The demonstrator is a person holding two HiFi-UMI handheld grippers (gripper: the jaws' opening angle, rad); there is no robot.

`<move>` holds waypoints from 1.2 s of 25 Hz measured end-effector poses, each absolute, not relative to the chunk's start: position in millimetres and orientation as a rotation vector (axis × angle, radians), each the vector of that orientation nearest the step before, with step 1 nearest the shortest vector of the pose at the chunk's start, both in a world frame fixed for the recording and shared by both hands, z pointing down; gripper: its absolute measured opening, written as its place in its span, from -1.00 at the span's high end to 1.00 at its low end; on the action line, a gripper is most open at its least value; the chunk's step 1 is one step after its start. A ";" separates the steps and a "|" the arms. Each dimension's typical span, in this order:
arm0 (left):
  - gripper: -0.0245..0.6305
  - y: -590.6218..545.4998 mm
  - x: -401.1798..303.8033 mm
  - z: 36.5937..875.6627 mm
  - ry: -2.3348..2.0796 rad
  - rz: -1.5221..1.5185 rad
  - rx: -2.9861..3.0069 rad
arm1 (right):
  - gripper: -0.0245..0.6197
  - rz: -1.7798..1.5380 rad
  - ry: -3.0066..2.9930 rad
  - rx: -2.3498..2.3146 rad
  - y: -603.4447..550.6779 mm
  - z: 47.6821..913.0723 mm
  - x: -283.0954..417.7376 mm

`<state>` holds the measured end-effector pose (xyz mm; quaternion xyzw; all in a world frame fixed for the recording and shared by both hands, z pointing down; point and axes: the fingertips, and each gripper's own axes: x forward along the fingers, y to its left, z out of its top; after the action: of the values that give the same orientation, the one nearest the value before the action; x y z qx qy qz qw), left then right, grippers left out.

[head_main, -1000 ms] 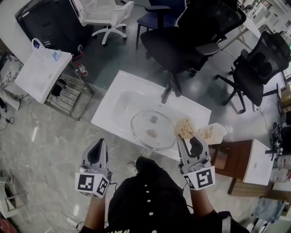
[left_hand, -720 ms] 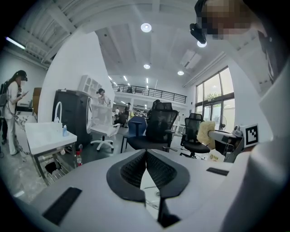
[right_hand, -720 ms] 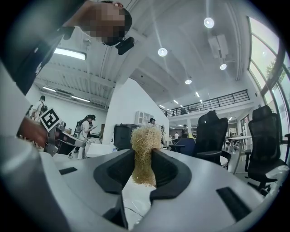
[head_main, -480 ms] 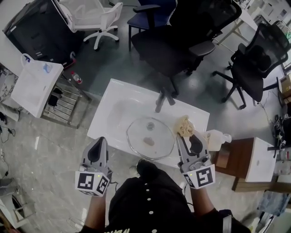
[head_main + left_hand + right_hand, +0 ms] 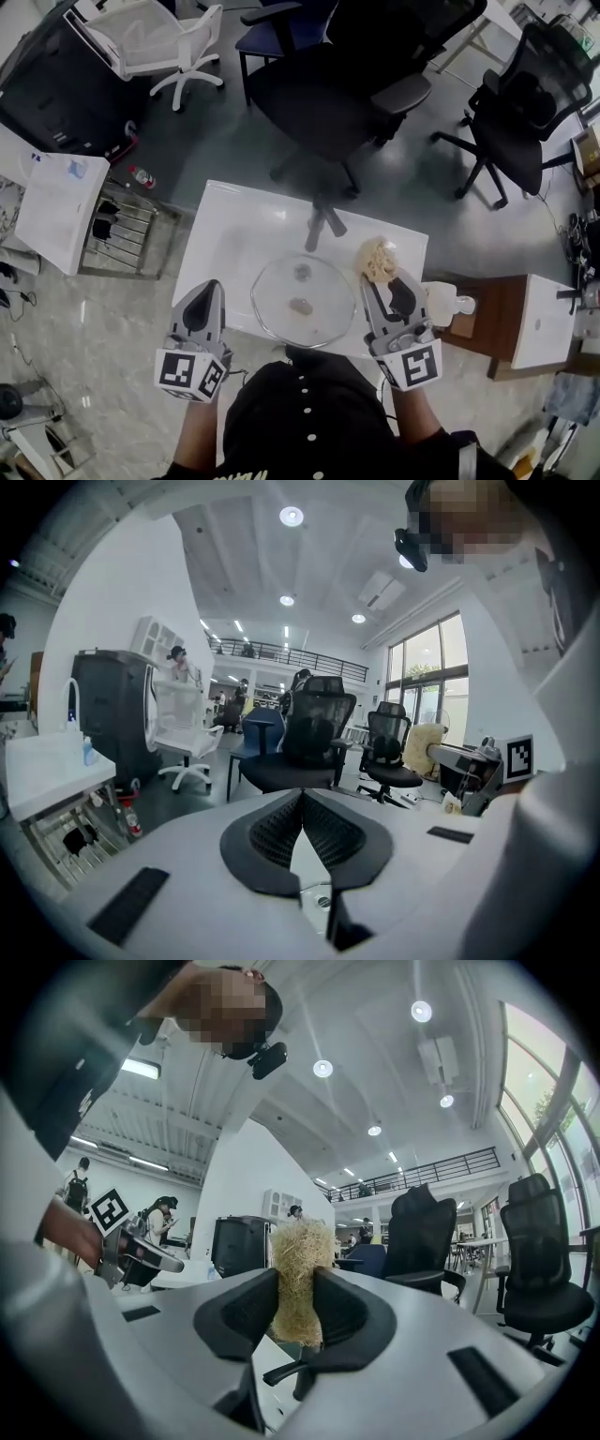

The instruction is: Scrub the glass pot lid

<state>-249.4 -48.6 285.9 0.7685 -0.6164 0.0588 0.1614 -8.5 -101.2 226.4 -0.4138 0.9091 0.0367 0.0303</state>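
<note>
Nearest the person, the left gripper (image 5: 212, 289) hangs at the near left corner of the sink (image 5: 225, 234), its jaws pressed together on nothing, as its own view confirms (image 5: 302, 797); it is beside the lid (image 5: 302, 300) and apart from it, so nothing steadies the glass. The right gripper (image 5: 382, 281) is clamped on a pale, fibrous scrubber (image 5: 377, 258), which bulges out past the pads in its own view (image 5: 298, 1283). From the head view the scrubber sits just off the lid's far right rim, over the sink's edge, and the right gripper view shows it held up against the room rather than pressed down on glass, so it does not appear to be touching the lid. The lid lies flat in the near part of the sink, with a small dark spot at its middle that is likely the knob. No suds, water or wiped streaks show on it, though the glass is too small to judge how clean it is. Beyond it the tap (image 5: 323, 223) stands at the sink's far edge, and office chairs (image 5: 328, 84) fill the floor behind. By my reading the tool is in hand and the lid in place, but the scrubbing itself is all left to do: bringing the scrubber down onto the glass and probably bracing the lid with the free gripper.
</note>
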 end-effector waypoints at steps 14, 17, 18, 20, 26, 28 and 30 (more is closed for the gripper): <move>0.85 -108.7 -217.0 309.8 -1.546 0.293 2.164 | 0.53 0.022 2.829 -1.319 -145.6 252.6 11.8; 0.85 -108.7 -216.6 330.8 -1.415 0.290 2.131 | 0.53 0.029 2.832 -1.315 -146.4 258.7 9.0; 0.85 -108.7 -217.6 338.1 -1.371 0.280 2.118 | 0.53 0.037 2.827 -1.297 -143.7 258.0 7.2; 0.85 -111.7 -221.0 352.0 -1.291 0.238 2.099 | 0.53 0.086 2.831 -1.230 -136.4 254.1 0.5; 0.85 -116.4 -233.1 423.9 -1.094 0.230 2.000 | 0.53 0.211 3.028 -1.078 -111.7 283.5 -30.5; 0.85 -114.2 -235.4 449.1 -1.044 0.288 1.977 | 0.53 0.254 3.137 -1.039 -102.6 306.9 -41.2; 0.85 -109.5 -235.2 471.6 -0.978 0.339 1.947 | 0.53 0.301 3.242 -0.999 -94.4 332.0 -50.8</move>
<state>-235.2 -109.5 471.6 0.7880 -0.3958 0.1370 0.4512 -50.8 -94.4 332.0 -0.2909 0.9436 0.0876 -0.1317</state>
